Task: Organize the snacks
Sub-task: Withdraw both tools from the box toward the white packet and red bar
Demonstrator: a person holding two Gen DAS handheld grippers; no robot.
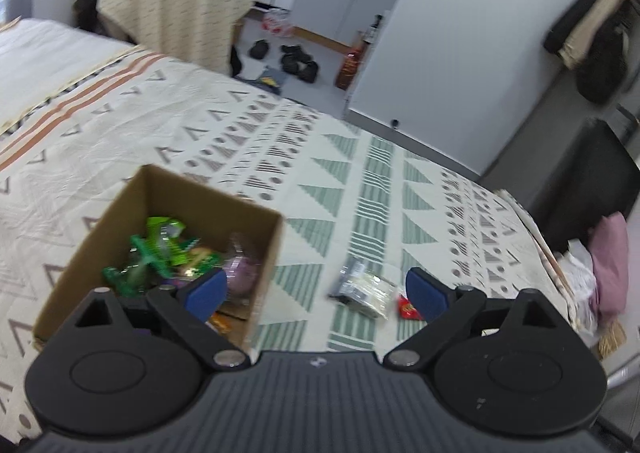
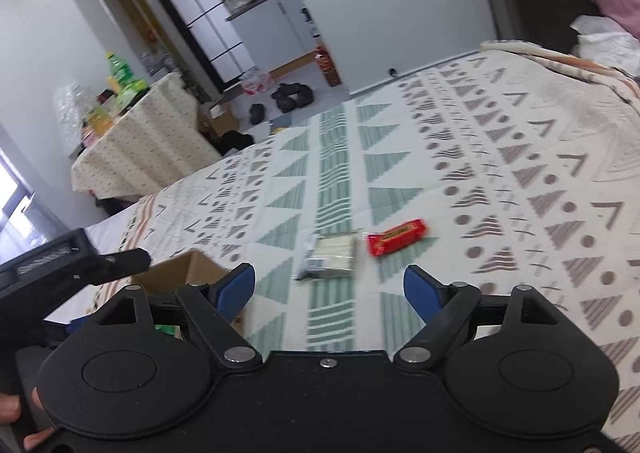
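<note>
A brown cardboard box [image 1: 256,249] stands on the patterned bedspread at lower left in the left wrist view; it holds green snack packets [image 1: 160,253] and a purple one [image 1: 242,267]. Its corner shows in the right wrist view [image 2: 188,267]. A clear pack of pale wafers [image 1: 366,289] [image 2: 330,255] and a red candy bar [image 1: 408,307] [image 2: 396,237] lie on the bed right of the box. My left gripper [image 1: 316,291] is open and empty above the box's right edge. My right gripper [image 2: 330,287] is open and empty, just short of the wafer pack.
The bed's far edge [image 1: 320,109] drops to a floor with dark shoes [image 1: 298,61]. A cloth-covered table [image 2: 140,133] with bottles stands beyond the bed. Pink bedding [image 1: 608,265] lies at the bed's right end. The left gripper's body [image 2: 60,257] sits left of my right gripper.
</note>
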